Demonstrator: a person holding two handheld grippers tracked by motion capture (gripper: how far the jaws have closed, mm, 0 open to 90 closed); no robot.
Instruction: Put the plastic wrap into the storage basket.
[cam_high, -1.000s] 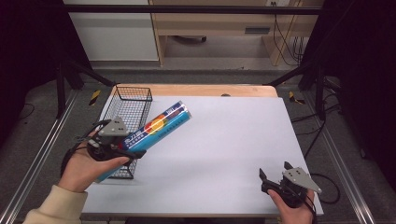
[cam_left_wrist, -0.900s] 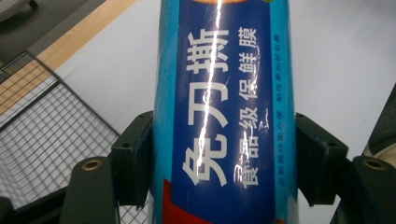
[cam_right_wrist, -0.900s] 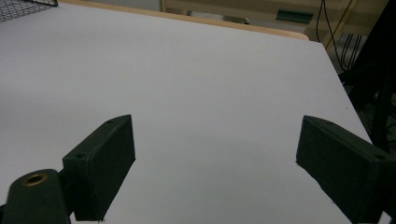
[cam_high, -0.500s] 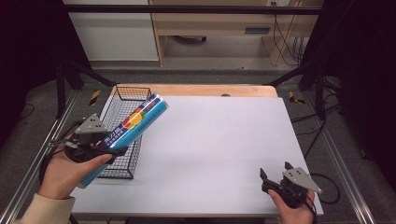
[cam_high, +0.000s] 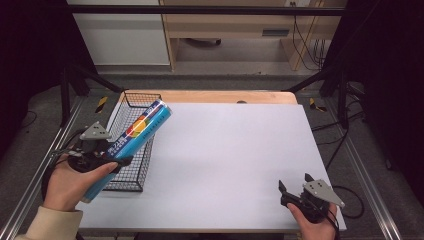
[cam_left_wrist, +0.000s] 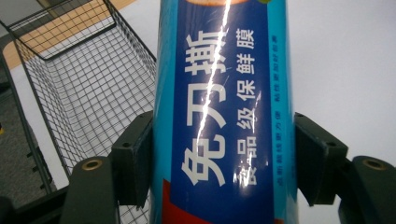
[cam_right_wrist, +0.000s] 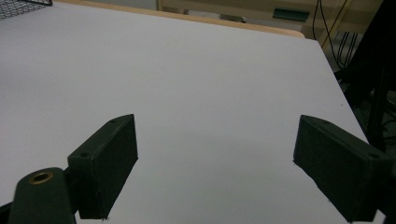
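Between the left hand-held gripper's (cam_left_wrist: 223, 158) jaws, blue tube (cam_left_wrist: 224, 93), above wire basket (cam_high: 127, 145)

White-topped table (cam_high: 235, 160) with a wooden far edge, flanked by aluminium rails (cam_high: 35, 175). Beyond it lie grey floor (cam_high: 225, 82), a white cabinet (cam_high: 125, 37) and a light wooden bench (cam_high: 235, 25) with hanging cables (cam_high: 302, 35). Both sides of the room are dark.
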